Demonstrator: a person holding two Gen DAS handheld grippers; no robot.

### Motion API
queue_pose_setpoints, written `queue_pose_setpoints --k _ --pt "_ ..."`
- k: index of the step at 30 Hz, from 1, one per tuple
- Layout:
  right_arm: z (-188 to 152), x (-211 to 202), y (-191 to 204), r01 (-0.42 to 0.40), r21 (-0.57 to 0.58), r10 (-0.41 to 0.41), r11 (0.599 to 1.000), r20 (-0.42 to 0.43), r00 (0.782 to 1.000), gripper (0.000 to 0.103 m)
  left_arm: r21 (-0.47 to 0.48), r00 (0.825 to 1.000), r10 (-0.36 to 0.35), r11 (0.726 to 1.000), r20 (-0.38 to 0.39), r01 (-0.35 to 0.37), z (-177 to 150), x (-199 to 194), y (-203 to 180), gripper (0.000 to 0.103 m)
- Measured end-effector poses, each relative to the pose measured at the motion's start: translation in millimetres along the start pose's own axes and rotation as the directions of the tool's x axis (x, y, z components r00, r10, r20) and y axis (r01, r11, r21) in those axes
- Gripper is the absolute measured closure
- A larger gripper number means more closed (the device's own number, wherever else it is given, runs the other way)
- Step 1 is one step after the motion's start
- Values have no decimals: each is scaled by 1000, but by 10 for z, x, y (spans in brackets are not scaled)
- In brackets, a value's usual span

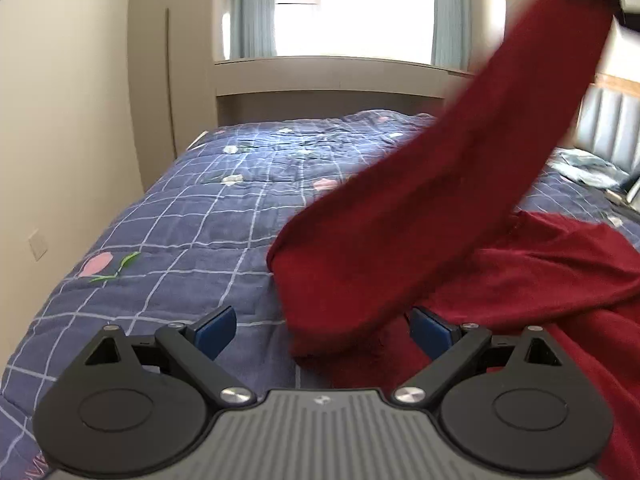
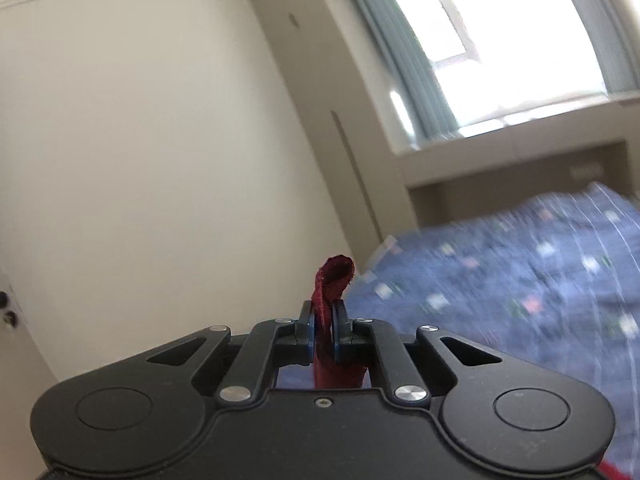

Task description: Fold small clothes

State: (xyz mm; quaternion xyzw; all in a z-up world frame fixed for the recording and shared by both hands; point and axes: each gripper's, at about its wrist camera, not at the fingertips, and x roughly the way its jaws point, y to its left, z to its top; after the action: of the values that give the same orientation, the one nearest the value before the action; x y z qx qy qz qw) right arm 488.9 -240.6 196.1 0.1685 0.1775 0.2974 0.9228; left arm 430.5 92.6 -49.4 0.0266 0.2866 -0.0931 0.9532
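I see the bed (image 1: 168, 232) under a blue checked quilt, running from the near edge back to the window wall. Red garment (image 1: 420, 220) lies partly on the quilt at the near right side, with one long section lifted off it, stretching up toward the top right corner of the left wrist view. Left gripper (image 1: 322, 330) is wide open over the quilt's near edge, holding nothing, with the cloth's hanging end between its pads. Right gripper (image 2: 322, 330) is clamped on a red cloth edge (image 2: 334, 280), raised, facing the wall.
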Motion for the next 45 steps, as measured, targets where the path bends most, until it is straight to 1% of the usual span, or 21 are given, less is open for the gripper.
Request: queue_pose_setpoints --k 5,7,8,9,10,11,14,17,19,21,23,26,29,32,33,34,35,36,39,41,45 --pt "381 166 363 -49 -41 50 998 28 998 95 -20 999 26 999 19 -26 46 68 -66 7" --pt "427 187 439 -55 -61 57 997 34 998 95 -36 998 66 997 17 -65 88 124 -72 10" --pt "432 192 450 -52 -72 55 996 33 998 95 -53 997 82 995 3 -81 119 157 -57 26" --pt "422 195 437 -50 -77 53 996 28 998 95 -74 997 72 995 -12 -73 146 176 -18 46" --pt "395 196 419 -47 -78 49 996 25 998 95 -94 998 67 993 -23 -69 157 189 24 53" --pt "357 192 371 -38 -79 40 996 21 999 95 -110 996 80 991 -28 -82 168 177 66 58" --pt "152 177 167 1 -71 -1 997 -9 1000 95 -133 990 142 981 10 -140 140 88 224 71" --pt "-185 176 -159 63 -50 -66 997 -67 996 95 -203 985 173 965 9 -168 94 53 386 76" --pt "-480 168 -404 115 -37 -119 993 -118 986 95 -229 983 182 957 -13 -180 50 75 453 76" --pt "-823 166 -700 180 -25 -181 983 -186 966 95 -236 982 184 953 -39 -188 2 100 507 76" --pt "-1188 139 -990 235 24 -221 972 -256 941 95 -214 982 181 959 -48 -187 -58 107 518 76" --pt "-1666 77 -1346 312 95 -267 945 -325 907 95 -160 983 175 970 -59 -182 -125 97 461 76" --pt "-2034 -92 -1505 346 147 -277 927 -355 893 95 -126 984 165 977 -66 -173 -150 92 405 77" --pt "-2269 -213 -1515 356 148 -288 923 -351 891 95 -108 989 122 986 -82 -130 -147 61 394 75" --pt "-2317 -232 -1516 355 149 -289 923 -344 893 95 -103 991 106 988 -87 -114 -143 41 401 71" --pt "-2363 -286 -1512 352 151 -288 924 -335 897 95 -99 991 102 989 -85 -110 -136 8 398 64" --pt "-2391 -325 -1493 351 147 -291 925 -322 901 95 -93 990 110 989 -84 -118 -130 -22 407 46" --pt "-2409 -343 -1470 351 137 -296 926 -310 903 95 -90 989 122 987 -89 -130 -125 -67 423 34" --pt "-2439 -346 -1409 353 90 -317 931 -276 907 92 -108 985 123 985 -117 -136 -115 -182 518 26" --pt "-2520 -361 -1406 345 70 -320 936 -239 917 90 -144 982 139 977 -131 -158 -93 -252 618 21" --pt "-2596 -408 -1428 309 89 -289 947 -186 939 81 -201 979 168 961 -116 -189 89 -220 809 21"
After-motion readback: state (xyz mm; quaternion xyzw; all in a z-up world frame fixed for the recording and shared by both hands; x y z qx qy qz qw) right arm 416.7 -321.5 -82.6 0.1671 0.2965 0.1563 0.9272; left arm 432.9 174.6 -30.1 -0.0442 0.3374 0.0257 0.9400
